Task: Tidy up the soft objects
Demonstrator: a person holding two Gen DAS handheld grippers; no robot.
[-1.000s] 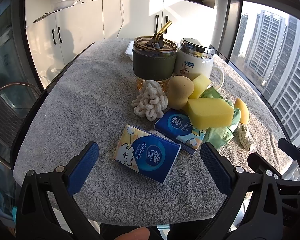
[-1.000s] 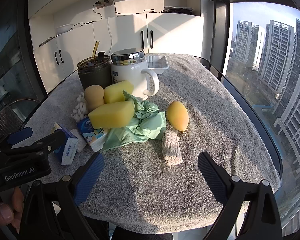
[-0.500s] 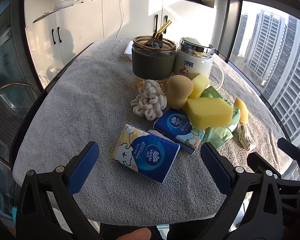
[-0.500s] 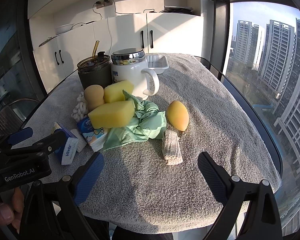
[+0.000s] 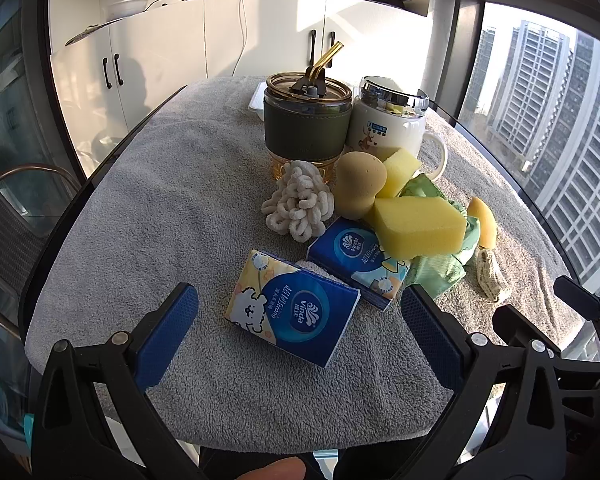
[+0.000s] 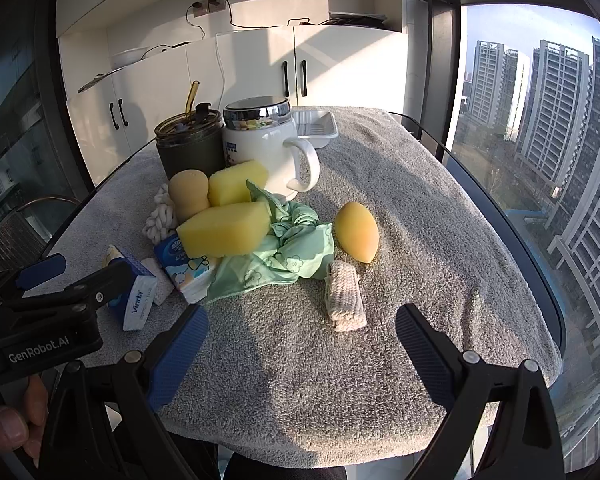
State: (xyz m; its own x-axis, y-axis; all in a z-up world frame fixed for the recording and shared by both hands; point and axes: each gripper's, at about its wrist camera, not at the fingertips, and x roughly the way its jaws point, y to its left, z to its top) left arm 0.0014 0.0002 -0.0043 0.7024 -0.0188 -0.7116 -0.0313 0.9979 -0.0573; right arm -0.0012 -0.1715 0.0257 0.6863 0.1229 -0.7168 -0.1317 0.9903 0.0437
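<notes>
grey terry towel [image 5: 148,208] covers a table where soft goods sit heaped before a sunlit window – the left gripper [image 5: 300,332] hangs low over the near edge, its blue-padded jaws spread wide and holding nothing, with a blue vinda tissue pack [image 5: 294,312] lying flat just ahead between them. a second tissue pack [image 5: 356,260] lies at one o'clock from the first, tucked partly under a large yellow sponge [image 5: 420,224]. at twelve o'clock a cream knotted rope toy [image 5: 298,208] touches a tan gourd-shaped sponge [image 5: 358,182], and a smaller yellow sponge [image 5: 400,166] leans behind. a dark green sleeved tumbler with a straw [image 5: 306,120] and a white lidded mug [image 5: 388,128] stand upright at the back.

seen from the right wrist camera, the right gripper [image 6: 302,336] is likewise spread wide and empty over bare towel. a folded beige knit cloth [image 6: 345,296] lies just ahead at twelve o'clock, an orange teardrop sponge [image 6: 358,232] just beyond it – the two appear close, contact unclear. a mint green printed cloth [image 6: 288,252] lies crumpled at eleven o'clock under the big sponge. a white tray [image 6: 314,128] rests behind the mug.
</notes>
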